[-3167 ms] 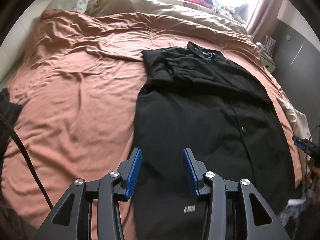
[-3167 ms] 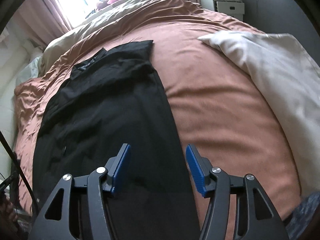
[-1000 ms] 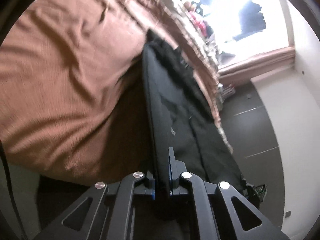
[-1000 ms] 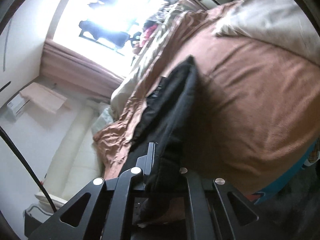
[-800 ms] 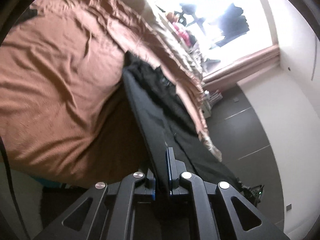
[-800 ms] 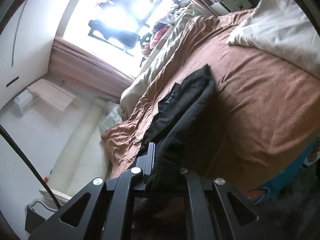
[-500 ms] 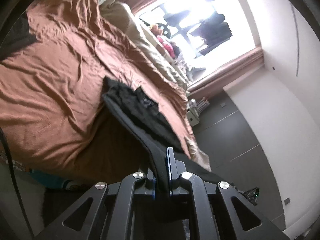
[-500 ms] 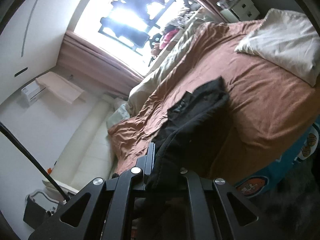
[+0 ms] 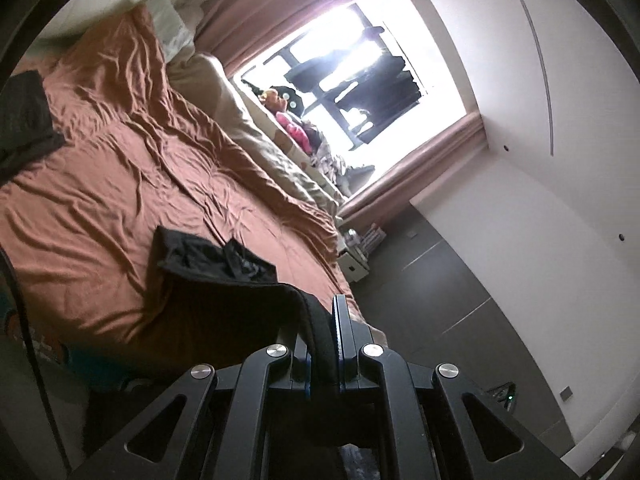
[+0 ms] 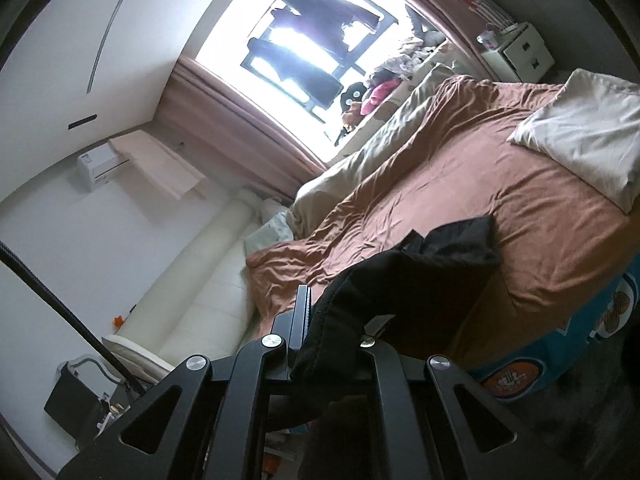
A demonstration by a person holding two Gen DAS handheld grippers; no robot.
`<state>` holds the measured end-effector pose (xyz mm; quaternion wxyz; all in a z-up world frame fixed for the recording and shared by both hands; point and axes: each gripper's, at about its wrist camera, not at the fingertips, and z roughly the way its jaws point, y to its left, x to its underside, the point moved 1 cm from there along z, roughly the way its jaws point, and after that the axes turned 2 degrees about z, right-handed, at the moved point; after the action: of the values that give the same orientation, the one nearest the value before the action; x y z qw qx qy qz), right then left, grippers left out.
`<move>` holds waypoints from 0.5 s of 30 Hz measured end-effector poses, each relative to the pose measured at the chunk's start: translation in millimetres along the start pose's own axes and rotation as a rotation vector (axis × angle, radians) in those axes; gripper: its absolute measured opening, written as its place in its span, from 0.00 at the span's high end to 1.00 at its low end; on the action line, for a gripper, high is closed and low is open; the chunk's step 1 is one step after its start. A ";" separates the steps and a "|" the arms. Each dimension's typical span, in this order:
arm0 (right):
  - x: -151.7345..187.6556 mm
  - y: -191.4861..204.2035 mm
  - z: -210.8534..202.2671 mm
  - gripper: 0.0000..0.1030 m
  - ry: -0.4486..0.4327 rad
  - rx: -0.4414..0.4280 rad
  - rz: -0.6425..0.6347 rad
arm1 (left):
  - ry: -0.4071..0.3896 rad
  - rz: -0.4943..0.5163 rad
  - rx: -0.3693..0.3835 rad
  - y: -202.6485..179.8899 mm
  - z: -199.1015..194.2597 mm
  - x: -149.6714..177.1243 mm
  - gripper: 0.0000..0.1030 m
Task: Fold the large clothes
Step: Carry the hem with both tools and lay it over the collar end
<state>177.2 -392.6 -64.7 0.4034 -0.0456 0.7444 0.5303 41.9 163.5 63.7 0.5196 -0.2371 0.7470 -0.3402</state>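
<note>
- The left gripper point(image 9: 323, 344) was clamped on the hem of the shirt point(image 9: 216, 258), which ran toward 11 o'clock onto the bed point(image 9: 120, 184).
- The right gripper point(image 10: 320, 328) pinched the other hem corner; the collar end lay at 1 o'clock.
- Risk, as I judged it — uneven lifting could skew the fold, or thin fabric could slip from either pinch.

blown-out window point(image 9: 360, 72) glare, dark fisheye edges

Both black two-finger tongs sit bottom centre of their frames: left tongs point(image 9: 325, 350) pinched tight on black cloth, right tongs point(image 10: 334, 330) clamped too, cloth bunched between.
</note>
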 end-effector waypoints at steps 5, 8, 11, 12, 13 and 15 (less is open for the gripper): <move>-11.0 -12.4 13.5 0.96 -0.001 0.021 -0.005 | -0.005 -0.003 -0.035 2.8 14.0 -11.6 0.92; -23.9 -17.0 28.7 0.96 0.007 0.030 0.000 | 0.002 0.001 -0.066 7.5 33.5 -21.6 0.92; -41.1 -16.2 44.5 0.96 -0.001 0.038 -0.002 | 0.005 0.013 -0.078 9.4 55.4 -35.6 0.92; -49.0 -15.3 52.2 0.96 -0.003 0.042 -0.002 | 0.005 0.019 -0.086 9.5 63.8 -43.1 0.92; -55.6 -16.2 61.0 0.96 -0.006 0.046 -0.002 | 0.008 0.021 -0.092 10.2 71.7 -50.0 0.92; -67.2 -14.1 77.6 0.96 -0.009 0.055 -0.006 | 0.017 0.030 -0.101 13.3 88.4 -63.8 0.92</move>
<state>272.1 -358.8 -40.5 0.4092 -0.0343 0.7567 0.5087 146.9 194.3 72.8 0.5058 -0.2490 0.7709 -0.2964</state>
